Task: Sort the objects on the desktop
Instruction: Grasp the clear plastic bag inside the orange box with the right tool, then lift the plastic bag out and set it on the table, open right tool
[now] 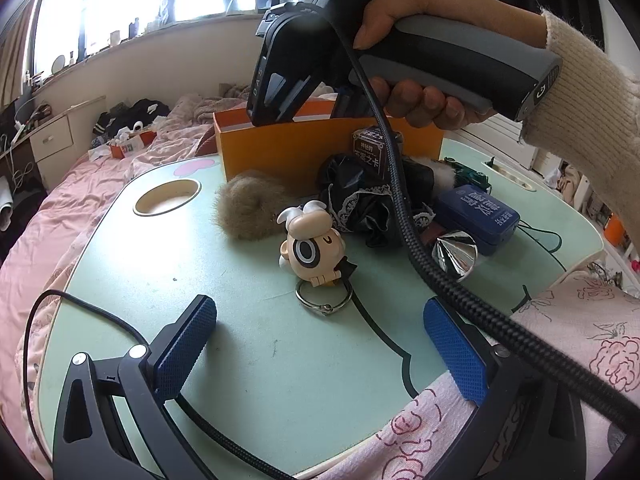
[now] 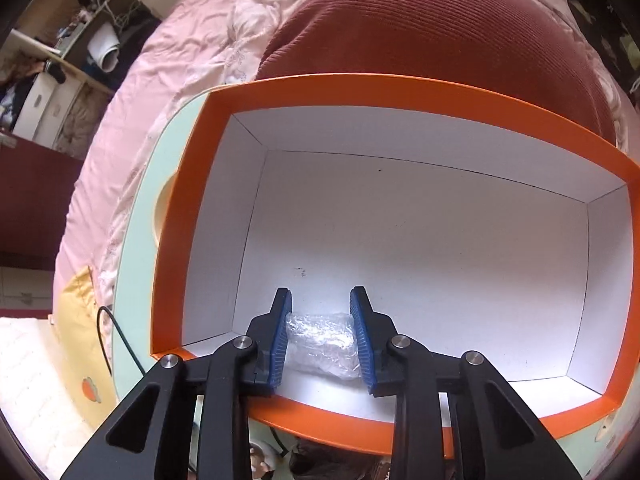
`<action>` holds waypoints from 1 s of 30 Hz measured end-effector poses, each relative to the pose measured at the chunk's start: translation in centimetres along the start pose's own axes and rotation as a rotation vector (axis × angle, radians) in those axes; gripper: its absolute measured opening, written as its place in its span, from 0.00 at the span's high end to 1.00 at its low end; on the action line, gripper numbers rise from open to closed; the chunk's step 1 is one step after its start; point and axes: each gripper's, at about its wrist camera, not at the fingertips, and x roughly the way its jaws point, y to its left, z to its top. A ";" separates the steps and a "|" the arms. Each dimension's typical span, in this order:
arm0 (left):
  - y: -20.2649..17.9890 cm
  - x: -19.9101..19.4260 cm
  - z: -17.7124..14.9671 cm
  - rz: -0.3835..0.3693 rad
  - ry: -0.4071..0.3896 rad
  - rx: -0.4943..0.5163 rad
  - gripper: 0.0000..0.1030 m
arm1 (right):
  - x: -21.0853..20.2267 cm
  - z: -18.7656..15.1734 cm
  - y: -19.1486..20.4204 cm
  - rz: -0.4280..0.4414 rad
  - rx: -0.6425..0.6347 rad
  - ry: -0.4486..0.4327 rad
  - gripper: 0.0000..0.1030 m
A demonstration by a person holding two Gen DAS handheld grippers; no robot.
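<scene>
My right gripper (image 2: 322,336) is shut on a clear crinkled plastic packet (image 2: 322,344) and holds it over the near part of an orange box (image 2: 192,216) with a white inside. In the left wrist view the same orange box (image 1: 276,148) stands at the back of the green table (image 1: 240,360), with the right gripper body above it. My left gripper (image 1: 320,340) is open and empty, low over the table's near part. Ahead of it lie a cartoon figure keychain (image 1: 310,248), a brown fur ball (image 1: 250,210), black lace cloth (image 1: 360,200), a blue tin (image 1: 478,212) and a silver cone (image 1: 454,254).
A black braided cable (image 1: 404,216) crosses the left wrist view in front of the pile. A round cup hole (image 1: 166,198) sits in the table's far left. Pink bedding (image 1: 80,184) surrounds the table. A dark red cushion (image 2: 432,28) lies behind the box.
</scene>
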 end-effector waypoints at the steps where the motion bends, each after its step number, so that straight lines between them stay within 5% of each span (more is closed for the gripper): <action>1: 0.0 0.0 0.0 0.000 -0.001 0.000 0.00 | -0.1 -0.1 -0.3 0.010 0.007 -0.005 0.73; 9: 0.0 0.0 0.0 0.000 -0.001 0.000 0.00 | -7.3 -1.7 -2.9 0.085 0.018 -0.213 0.73; 14: 0.1 0.0 0.0 0.000 -0.001 0.000 0.00 | -13.2 -7.8 -4.6 0.105 -0.053 -0.360 0.73; 23: 0.1 0.0 -0.1 -0.001 -0.001 -0.001 0.00 | -12.0 -18.6 -10.6 0.095 0.018 -0.468 0.73; 30: 0.1 0.0 -0.1 -0.001 -0.001 -0.002 0.00 | -8.8 -20.4 -12.7 0.083 0.081 -0.451 0.70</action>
